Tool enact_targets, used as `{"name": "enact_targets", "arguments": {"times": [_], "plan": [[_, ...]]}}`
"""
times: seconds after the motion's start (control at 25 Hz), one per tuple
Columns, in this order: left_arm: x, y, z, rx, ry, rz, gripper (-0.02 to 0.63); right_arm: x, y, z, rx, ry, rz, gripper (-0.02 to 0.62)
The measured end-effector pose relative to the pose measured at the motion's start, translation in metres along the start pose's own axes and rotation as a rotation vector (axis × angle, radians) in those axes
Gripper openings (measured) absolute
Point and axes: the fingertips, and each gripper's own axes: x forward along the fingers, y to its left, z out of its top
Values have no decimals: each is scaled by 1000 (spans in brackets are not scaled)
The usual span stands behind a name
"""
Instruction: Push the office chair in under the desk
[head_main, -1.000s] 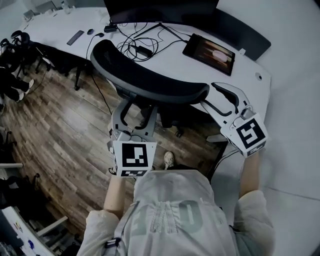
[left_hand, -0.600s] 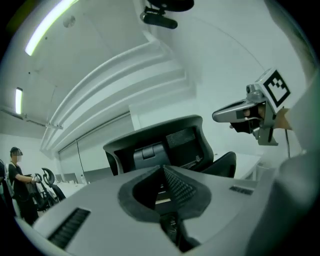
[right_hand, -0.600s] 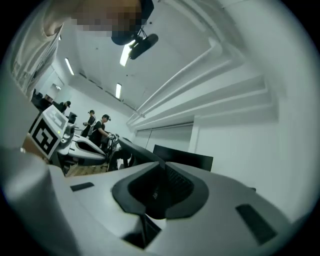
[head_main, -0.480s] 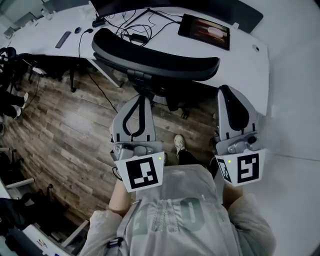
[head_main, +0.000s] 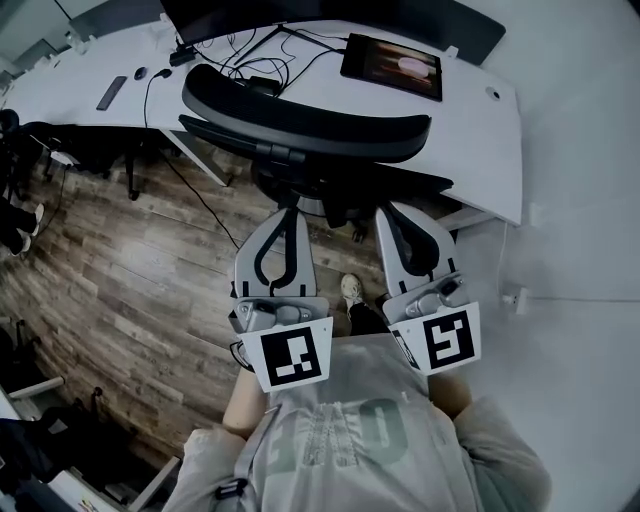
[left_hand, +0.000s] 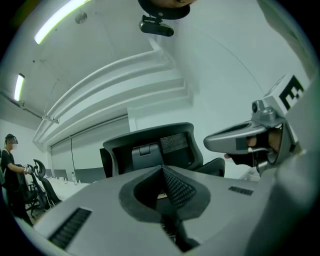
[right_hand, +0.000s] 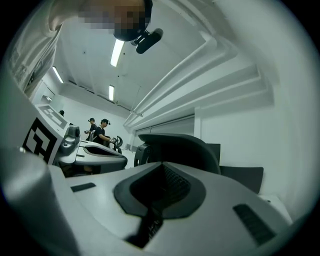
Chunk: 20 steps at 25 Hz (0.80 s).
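Observation:
The black office chair (head_main: 300, 120) stands at the white desk (head_main: 480, 140), its curved backrest toward me and its seat partly under the desk edge. My left gripper (head_main: 286, 210) and right gripper (head_main: 392, 212) point at the chair from just behind it, side by side, both shut with nothing between the jaws. Whether either tip touches the chair I cannot tell. In the left gripper view the shut gripper (left_hand: 162, 168) faces the backrest (left_hand: 150, 147), with the right gripper (left_hand: 240, 140) beside it. In the right gripper view the shut gripper (right_hand: 161, 165) faces the backrest (right_hand: 185, 147).
On the desk lie a lit tablet (head_main: 392, 68), tangled cables (head_main: 255, 55), a remote (head_main: 111, 92) and a dark monitor (head_main: 230, 15). The floor (head_main: 130, 270) is wood. My shoe (head_main: 350, 290) shows below the chair. Other people (right_hand: 102, 131) stand far off.
Both grippers went from open to shut. They drew back toward my body and now lie side by side; the right one moved left, away from the desk's end.

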Motion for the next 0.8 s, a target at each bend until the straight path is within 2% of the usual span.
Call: {"name": "enact_targets", "arguments": {"times": [0.28,0.52,0.8], "plan": [[-3,6,0,-15,0,28,15,3,8,-8,-11,24,42,20],[-5,12,-4,-12,22,65,15,10,14,-18,49,37,113,20],[-10,16,-12,-13,43,104,15,12,22,-25,49,56,169,20]]}}
